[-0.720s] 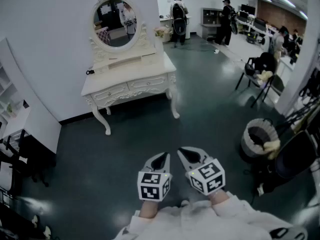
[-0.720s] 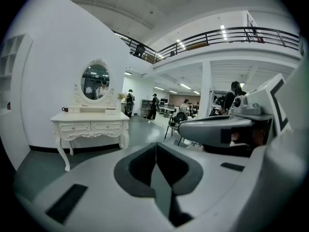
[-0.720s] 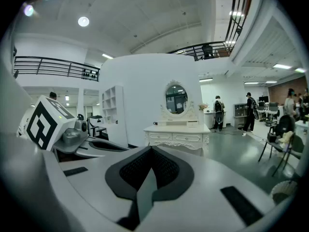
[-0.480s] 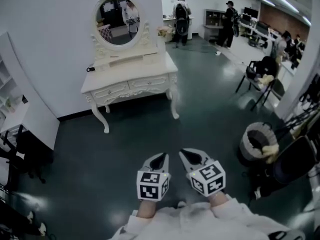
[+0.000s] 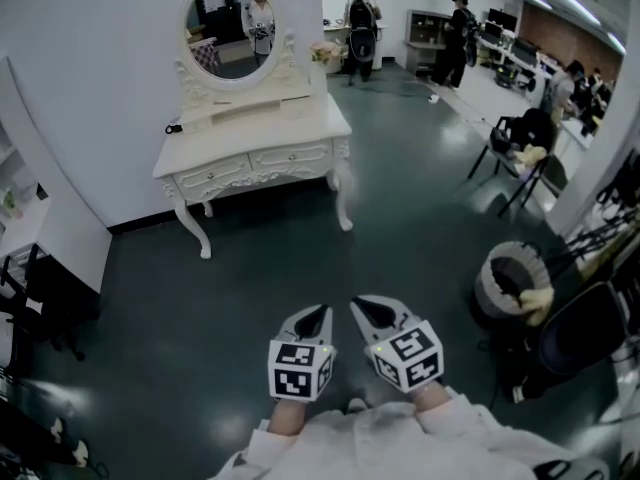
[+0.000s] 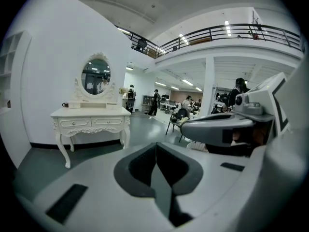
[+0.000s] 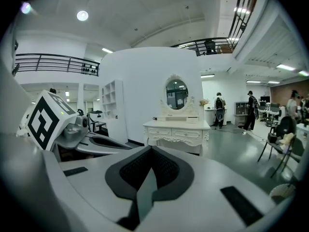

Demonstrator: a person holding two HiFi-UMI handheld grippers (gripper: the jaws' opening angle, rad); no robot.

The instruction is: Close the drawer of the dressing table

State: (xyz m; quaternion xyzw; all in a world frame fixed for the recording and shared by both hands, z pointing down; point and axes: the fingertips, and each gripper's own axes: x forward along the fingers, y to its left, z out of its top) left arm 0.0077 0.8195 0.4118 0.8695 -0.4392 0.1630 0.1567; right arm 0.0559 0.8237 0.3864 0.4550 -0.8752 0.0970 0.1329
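At the left edge of the head view, a white shelf unit stands against the white wall. Right of it, in the upper left of the frame, the white dressing table stands against the same wall on the dark green floor. An oval mirror stands upright at the table's back, and a small dark object lies at the left end of its top. Its 2 drawer fronts sit side by side under the top and look flush with the front. At this range no view shows for certain whether any drawer stands out. The table is well apart from both claws.

At bottom centre the left claw and the right claw are held side by side, close together over the floor. Both point toward the dressing table and tip a little downward. The person's white sleeves show just behind them. The left gripper view shows the left claw clenched, its pads meeting with nothing between them. The right gripper view shows the right claw clenched and empty as well.

Toward the right edge a round bin stands on the floor. A dark chair stands in the upper right. Several people stand at the far end of the room along the top of the frame.
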